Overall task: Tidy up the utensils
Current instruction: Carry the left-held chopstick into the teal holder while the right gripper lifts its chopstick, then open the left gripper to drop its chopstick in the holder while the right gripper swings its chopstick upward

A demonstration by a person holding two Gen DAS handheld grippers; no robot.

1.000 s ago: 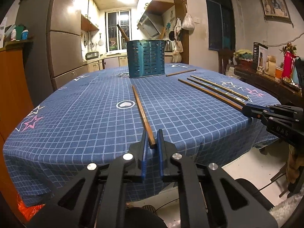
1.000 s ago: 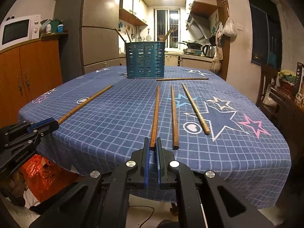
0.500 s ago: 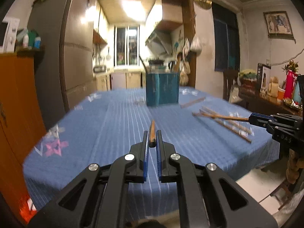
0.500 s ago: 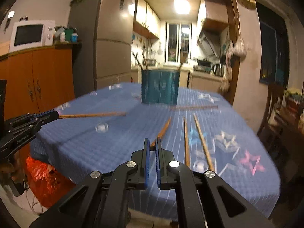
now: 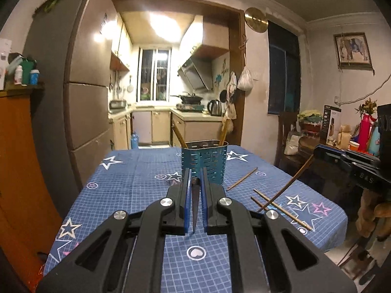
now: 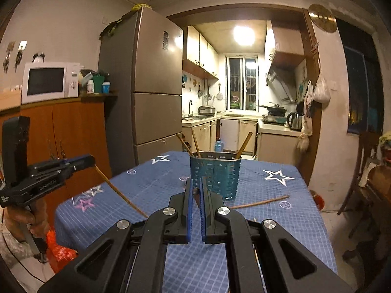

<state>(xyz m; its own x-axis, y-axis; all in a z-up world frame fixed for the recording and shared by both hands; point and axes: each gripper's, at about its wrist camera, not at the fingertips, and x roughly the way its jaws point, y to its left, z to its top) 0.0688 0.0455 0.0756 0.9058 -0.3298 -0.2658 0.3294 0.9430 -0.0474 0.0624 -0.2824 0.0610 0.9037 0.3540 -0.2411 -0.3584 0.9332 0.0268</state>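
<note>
A blue perforated utensil holder (image 5: 204,161) stands far on the star-patterned table (image 5: 136,185), with several wooden chopsticks in it; it also shows in the right wrist view (image 6: 215,174). My left gripper (image 5: 195,188) is shut on a chopstick (image 5: 195,207) that hangs down between the fingers. My right gripper (image 6: 195,191) is shut on another chopstick (image 5: 286,185), held up at a slant above the table. In the right wrist view the left gripper's chopstick (image 6: 119,191) slants down from it. Loose chopsticks (image 5: 281,207) lie on the table's right side.
One chopstick (image 6: 259,203) lies right of the holder. A tall fridge (image 6: 151,92) and an orange cabinet (image 6: 63,131) with a microwave stand left. A chair and a cluttered sideboard (image 5: 342,136) stand right. The kitchen lies behind.
Both grippers have lifted their chopsticks off the table and risen. The chopsticks now hang tilted down from the jaws. The view has swung up toward the holder.
</note>
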